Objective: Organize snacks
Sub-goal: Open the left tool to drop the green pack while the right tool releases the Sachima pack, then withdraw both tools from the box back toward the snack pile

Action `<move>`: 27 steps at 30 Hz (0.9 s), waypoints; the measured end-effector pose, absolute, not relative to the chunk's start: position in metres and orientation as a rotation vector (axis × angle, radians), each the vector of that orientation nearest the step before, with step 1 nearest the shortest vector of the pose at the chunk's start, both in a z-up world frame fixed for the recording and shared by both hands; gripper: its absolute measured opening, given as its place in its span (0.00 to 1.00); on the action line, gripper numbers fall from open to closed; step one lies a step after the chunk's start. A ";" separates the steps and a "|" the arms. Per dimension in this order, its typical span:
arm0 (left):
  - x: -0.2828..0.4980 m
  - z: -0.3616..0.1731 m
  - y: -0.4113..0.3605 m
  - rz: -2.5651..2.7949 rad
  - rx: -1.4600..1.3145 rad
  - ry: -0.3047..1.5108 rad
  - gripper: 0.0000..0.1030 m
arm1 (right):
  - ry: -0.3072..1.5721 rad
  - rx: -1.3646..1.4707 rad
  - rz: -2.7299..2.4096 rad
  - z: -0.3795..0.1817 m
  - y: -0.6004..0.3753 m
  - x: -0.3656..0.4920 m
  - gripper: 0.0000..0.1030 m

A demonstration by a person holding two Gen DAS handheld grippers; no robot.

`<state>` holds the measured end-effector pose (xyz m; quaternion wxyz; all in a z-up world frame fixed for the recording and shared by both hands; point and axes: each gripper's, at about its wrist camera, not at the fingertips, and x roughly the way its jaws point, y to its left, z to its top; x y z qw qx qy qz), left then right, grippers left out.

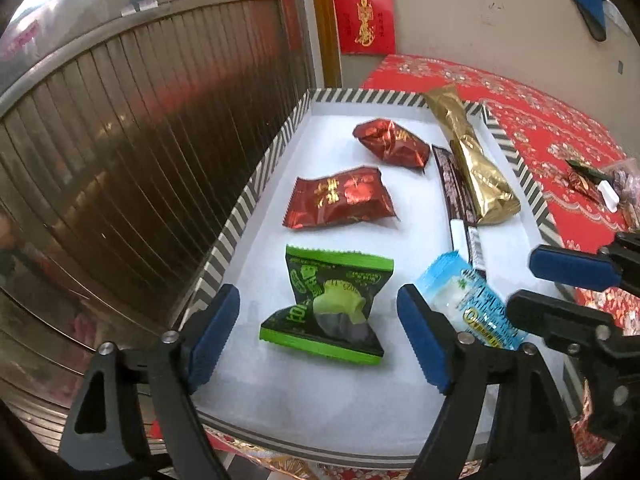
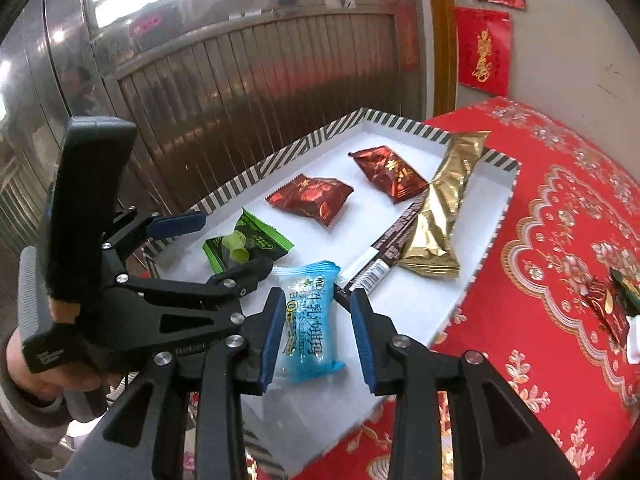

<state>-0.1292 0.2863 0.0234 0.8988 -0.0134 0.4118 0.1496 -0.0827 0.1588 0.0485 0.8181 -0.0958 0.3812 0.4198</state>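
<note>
A white tray with a striped rim [image 1: 256, 184] [image 2: 256, 170] holds several snacks. A green packet [image 1: 332, 308] [image 2: 248, 244] lies between the open fingers of my left gripper [image 1: 320, 336]. A light blue packet [image 2: 308, 320] [image 1: 468, 300] lies between the open fingers of my right gripper [image 2: 318, 340]. Two dark red packets [image 1: 340, 198] [image 2: 310, 198], a long gold packet [image 1: 468, 152] [image 2: 440, 208] and a thin brown bar [image 1: 456, 196] [image 2: 384, 256] lie farther back. The left gripper [image 2: 216, 240] also shows in the right wrist view, and the right gripper [image 1: 552, 292] in the left.
The tray sits on a red patterned cloth [image 2: 560, 240], next to a ribbed metal door [image 1: 120, 160]. More small wrapped snacks [image 1: 600, 184] [image 2: 616, 300] lie on the cloth to the right. Red paper hangs on the wall [image 1: 364, 16].
</note>
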 end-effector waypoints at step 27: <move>-0.065 0.073 0.133 0.012 -0.046 0.840 0.92 | 0.853 0.086 0.431 0.032 -0.095 -0.053 0.49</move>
